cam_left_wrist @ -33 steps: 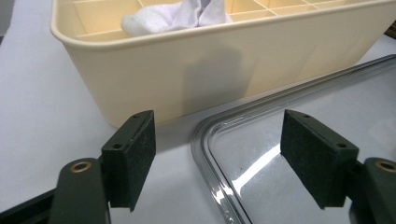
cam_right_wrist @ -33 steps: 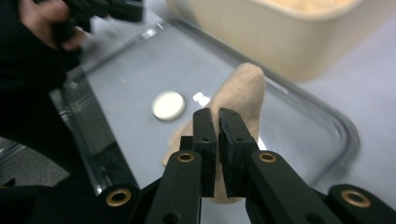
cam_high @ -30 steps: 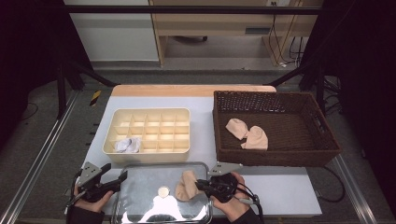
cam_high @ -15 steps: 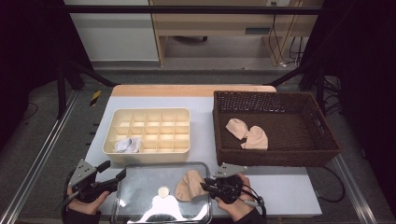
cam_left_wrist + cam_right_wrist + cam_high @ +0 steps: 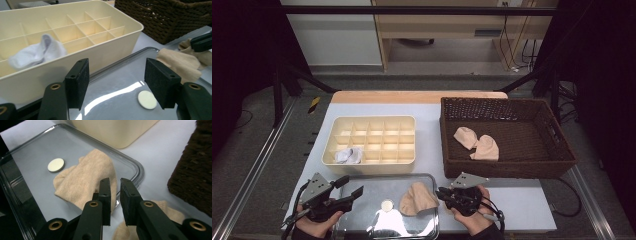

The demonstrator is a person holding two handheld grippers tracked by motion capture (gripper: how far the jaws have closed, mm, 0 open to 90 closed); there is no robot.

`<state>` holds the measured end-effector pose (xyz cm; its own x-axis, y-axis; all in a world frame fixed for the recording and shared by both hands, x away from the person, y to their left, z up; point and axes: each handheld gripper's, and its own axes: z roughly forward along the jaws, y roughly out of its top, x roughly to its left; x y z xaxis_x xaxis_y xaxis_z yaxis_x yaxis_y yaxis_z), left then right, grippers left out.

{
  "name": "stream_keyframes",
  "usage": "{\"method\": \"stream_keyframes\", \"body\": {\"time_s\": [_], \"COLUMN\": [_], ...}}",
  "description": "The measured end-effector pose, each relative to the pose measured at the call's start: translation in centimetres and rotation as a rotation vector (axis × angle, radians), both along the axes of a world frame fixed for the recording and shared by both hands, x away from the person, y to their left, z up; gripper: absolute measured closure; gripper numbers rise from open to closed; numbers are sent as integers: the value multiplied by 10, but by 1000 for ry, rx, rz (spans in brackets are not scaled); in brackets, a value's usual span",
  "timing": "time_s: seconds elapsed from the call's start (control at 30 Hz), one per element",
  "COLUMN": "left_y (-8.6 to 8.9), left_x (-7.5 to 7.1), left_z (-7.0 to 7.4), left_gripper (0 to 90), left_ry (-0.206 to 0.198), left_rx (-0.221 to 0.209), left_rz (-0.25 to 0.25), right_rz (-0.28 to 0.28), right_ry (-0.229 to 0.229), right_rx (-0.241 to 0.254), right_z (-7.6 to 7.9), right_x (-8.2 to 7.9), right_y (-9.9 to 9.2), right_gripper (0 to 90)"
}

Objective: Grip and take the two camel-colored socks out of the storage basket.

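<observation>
The beige sock (image 5: pixel 418 198) lies on the metal tray (image 5: pixel 362 226), draped over its right rim. The right gripper (image 5: pixel 115 187) hovers over that edge, jaws nearly together with nothing visibly pinched; the left gripper (image 5: pixel 117 80) stands spread and empty over the tray's left part, its jaws having just narrowed. Judged step: securing the sock; next, a firm pinch and lift clear of the rim, avoiding the white disc (image 5: pixel 387 204) on the tray and the divided box (image 5: pixel 370 145) beyond it.

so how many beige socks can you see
3, perhaps more folded under: one sock on the tray beside the right hand-held gripper, and two in the basket.
</observation>
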<state>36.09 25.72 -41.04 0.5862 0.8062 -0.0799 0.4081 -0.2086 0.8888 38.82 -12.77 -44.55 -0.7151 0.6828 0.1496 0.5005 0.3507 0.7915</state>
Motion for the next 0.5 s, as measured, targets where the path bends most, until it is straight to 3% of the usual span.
{"method": "stream_keyframes", "body": {"time_s": [0.2,0.5], "left_y": [-28,-63], "left_x": [2,6], "left_z": [-9,-31], "left_gripper": [392,391], "left_ry": [38,106], "left_rx": [0,49], "left_rz": [-55,-112], "right_rz": [1,13], "right_ry": [11,42], "right_rx": [1,-5], "right_z": [-7,-20], "right_x": [0,0], "right_y": [5,10], "right_gripper": [797,773]}}
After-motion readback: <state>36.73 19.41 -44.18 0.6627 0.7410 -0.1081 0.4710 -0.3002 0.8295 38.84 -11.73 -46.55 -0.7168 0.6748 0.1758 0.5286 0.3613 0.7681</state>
